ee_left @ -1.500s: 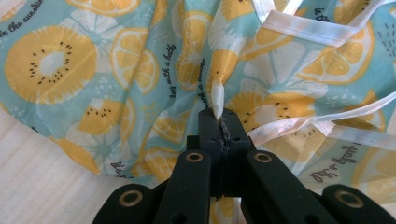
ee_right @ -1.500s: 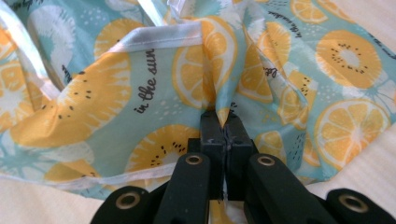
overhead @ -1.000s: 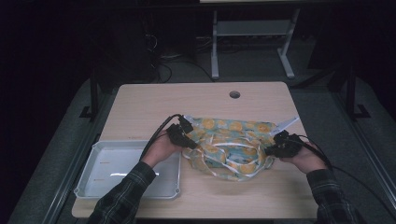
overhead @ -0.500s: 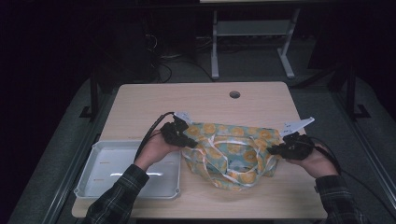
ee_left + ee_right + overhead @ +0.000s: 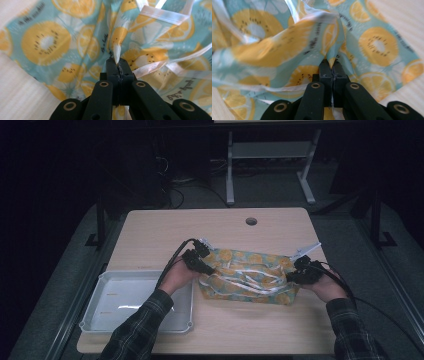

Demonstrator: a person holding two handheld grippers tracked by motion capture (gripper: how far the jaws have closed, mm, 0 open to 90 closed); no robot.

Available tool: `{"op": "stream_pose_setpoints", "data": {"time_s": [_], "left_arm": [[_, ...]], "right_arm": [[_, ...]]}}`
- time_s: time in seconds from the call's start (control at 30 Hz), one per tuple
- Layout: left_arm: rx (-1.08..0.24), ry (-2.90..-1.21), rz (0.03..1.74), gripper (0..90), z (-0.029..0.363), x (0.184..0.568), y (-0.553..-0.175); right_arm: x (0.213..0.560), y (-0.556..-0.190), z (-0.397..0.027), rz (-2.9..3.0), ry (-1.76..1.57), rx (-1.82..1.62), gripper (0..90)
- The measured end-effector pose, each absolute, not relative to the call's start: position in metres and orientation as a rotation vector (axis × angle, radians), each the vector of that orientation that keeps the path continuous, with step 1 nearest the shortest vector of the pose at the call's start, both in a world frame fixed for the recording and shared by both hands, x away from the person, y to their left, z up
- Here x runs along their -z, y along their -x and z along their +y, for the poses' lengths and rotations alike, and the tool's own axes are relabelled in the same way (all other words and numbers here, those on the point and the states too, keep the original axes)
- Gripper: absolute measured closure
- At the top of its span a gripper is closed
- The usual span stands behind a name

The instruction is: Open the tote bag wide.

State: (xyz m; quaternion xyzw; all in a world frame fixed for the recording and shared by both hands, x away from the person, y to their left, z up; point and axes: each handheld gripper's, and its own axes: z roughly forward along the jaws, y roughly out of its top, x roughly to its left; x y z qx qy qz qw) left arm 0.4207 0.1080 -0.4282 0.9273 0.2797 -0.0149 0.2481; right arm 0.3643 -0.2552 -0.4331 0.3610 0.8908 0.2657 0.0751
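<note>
**High view: thin fabric pinched at both ends, a slip is the likeliest fault**

The left gripper (image 5: 204,265) has its jaws clamped tight on a narrow fold of the fruit-print cloth (image 5: 247,277), and the right gripper (image 5: 301,272) pinches the opposite edge the same way. Each bite looks small, only a sliver of slippery material between the pads, so a sharper outward pull could draw the fold free, and the loose white ties (image 5: 250,274) might snag on a jaw. The cloth lies spread between the two grippers on the wooden table (image 5: 210,227), rumpled in the middle. The grey tray (image 5: 100,317) sits just left of it, beside the left forearm.
</note>
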Motion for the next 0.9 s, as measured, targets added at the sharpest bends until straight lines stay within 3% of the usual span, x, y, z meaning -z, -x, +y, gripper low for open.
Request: {"op": "stream_pose_setpoints", "data": {"time_s": [0.77, 0.9], "left_arm": [[0.159, -2.597, 0.619, 89.2, 0.113, 0.429, -0.359], [0.135, -2.562, 0.634, 82.6, 0.117, 0.425, -0.362]], "right_arm": [[0.444, -0.319, -0.252, 2.836, -0.996, -0.753, 88.0], [0.442, -0.320, -0.253, 2.807, -1.006, -0.768, 81.1]]}}
